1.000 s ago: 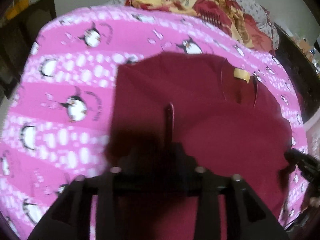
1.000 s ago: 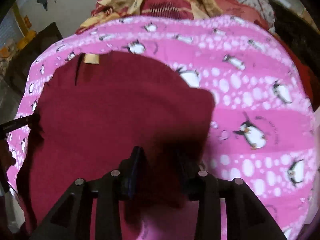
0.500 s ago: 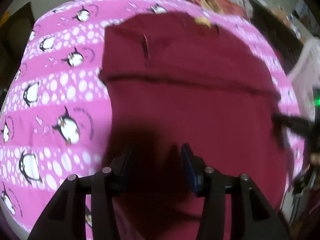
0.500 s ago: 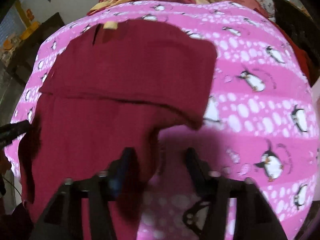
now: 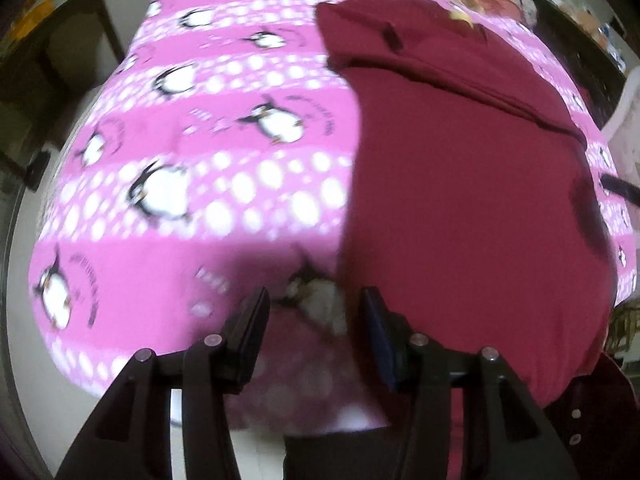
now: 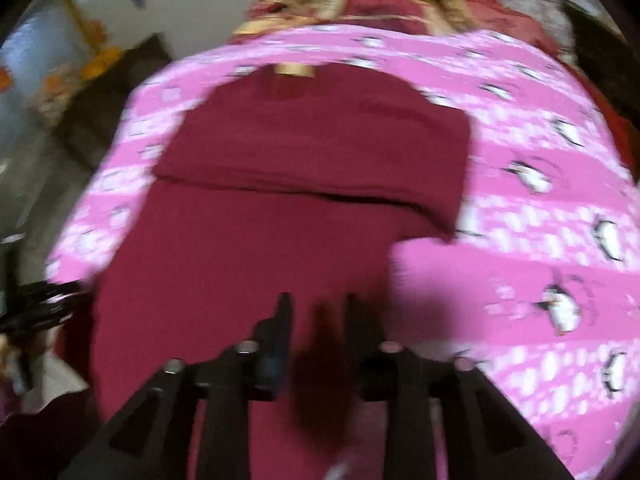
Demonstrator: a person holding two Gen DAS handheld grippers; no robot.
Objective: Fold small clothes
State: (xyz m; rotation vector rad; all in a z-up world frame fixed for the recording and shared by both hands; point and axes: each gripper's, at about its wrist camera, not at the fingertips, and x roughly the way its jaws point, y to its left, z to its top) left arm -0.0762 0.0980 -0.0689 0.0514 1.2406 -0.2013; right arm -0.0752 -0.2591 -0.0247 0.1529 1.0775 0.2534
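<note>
A maroon garment (image 5: pixel 460 184) lies on the pink penguin-print sheet (image 5: pixel 224 152), its far part folded over toward me with the fold edge across the middle (image 6: pixel 312 192). A tan label (image 6: pixel 294 69) shows at its far end. My left gripper (image 5: pixel 316 312) is open and empty, over the sheet just left of the garment's near left edge. My right gripper (image 6: pixel 316 312) hovers over the garment's near right part (image 6: pixel 240 280), jaws apart with a blurred dark maroon shape between them; whether it is pinched cannot be told.
A heap of red and yellow cloth (image 6: pixel 360 4) lies at the far end of the bed. Dark furniture (image 5: pixel 48 60) stands left of the bed. The other gripper's tip (image 5: pixel 620 190) shows at the garment's right edge.
Both grippers let go of the garment after laying its far part over, opened, and pulled back toward the near edge. The left one shifted left off the cloth.
</note>
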